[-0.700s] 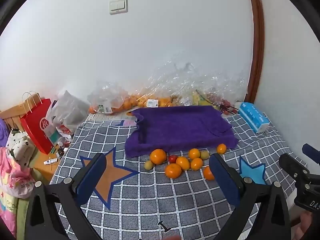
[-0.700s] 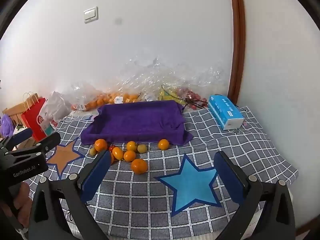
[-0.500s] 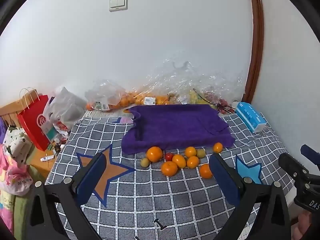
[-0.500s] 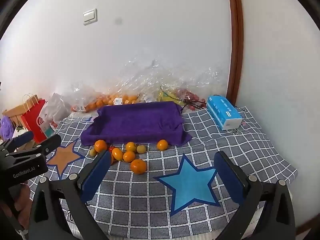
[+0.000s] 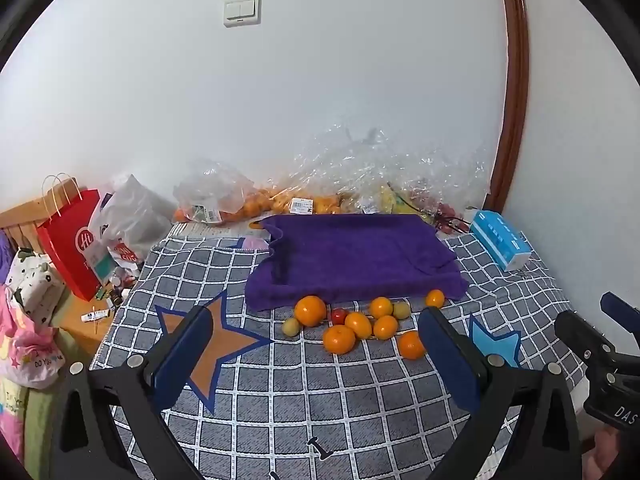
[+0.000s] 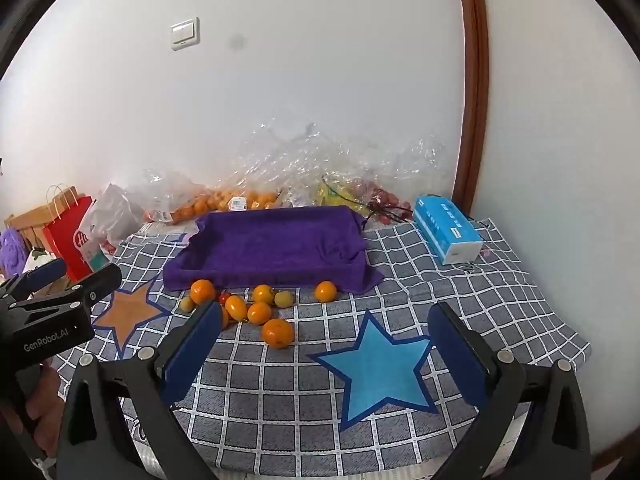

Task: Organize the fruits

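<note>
Several oranges [image 5: 310, 311] lie loose on the checked cloth with a small red fruit [image 5: 339, 315] and two yellow-green fruits [image 5: 291, 326]. They sit just in front of a tray lined with a purple towel [image 5: 352, 256], which holds nothing. My left gripper [image 5: 315, 316] hovers open above the near cloth, short of the fruit. In the right wrist view the same cluster [image 6: 277, 332] lies before the tray [image 6: 276, 248]. My right gripper [image 6: 325, 309] is open over the blue star, with nothing between its fingers.
Clear plastic bags of oranges [image 5: 256, 204] and grapes [image 6: 380, 200] line the wall behind the tray. A blue tissue pack [image 6: 446, 232] lies at the right. A red paper bag [image 5: 74, 240] and clutter stand past the cloth's left edge. A hand [image 6: 36, 408] holds the left gripper.
The left wrist view has shifted a little, so the fruit sits slightly further left and up. The right wrist view is nearly the same. No fruit has moved, and both grippers stay open.
</note>
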`<act>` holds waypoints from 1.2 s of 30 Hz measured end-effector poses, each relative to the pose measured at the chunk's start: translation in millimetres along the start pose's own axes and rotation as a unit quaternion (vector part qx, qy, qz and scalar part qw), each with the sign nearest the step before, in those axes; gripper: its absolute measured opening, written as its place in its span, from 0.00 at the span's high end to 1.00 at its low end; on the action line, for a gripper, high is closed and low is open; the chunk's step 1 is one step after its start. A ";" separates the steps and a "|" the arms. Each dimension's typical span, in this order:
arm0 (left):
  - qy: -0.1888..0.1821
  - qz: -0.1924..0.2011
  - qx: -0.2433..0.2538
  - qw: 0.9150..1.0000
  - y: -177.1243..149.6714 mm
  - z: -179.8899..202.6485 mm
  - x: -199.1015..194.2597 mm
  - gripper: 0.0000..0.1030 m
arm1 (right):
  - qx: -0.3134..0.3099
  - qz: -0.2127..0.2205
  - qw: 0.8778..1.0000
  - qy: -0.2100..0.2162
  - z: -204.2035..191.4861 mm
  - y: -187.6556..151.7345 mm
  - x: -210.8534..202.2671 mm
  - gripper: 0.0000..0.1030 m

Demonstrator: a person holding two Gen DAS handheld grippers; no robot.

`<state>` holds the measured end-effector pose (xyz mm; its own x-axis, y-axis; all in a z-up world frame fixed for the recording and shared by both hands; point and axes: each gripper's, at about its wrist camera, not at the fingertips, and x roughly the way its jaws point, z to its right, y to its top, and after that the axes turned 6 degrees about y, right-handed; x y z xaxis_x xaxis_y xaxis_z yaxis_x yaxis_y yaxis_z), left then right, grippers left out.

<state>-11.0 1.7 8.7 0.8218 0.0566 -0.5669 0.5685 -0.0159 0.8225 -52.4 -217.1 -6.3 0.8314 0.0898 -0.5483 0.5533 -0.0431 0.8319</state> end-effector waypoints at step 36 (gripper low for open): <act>-0.001 -0.002 -0.001 1.000 -0.9 -6.8 1.8 0.00 | -0.002 0.006 1.000 0.006 -3.8 -3.8 -3.0 0.01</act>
<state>-10.3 8.6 7.3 0.8200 0.0542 -0.5698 0.5712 -0.0142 0.8207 -57.2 -213.5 -7.5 0.8372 0.1020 -0.5374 0.5433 -0.0412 0.8385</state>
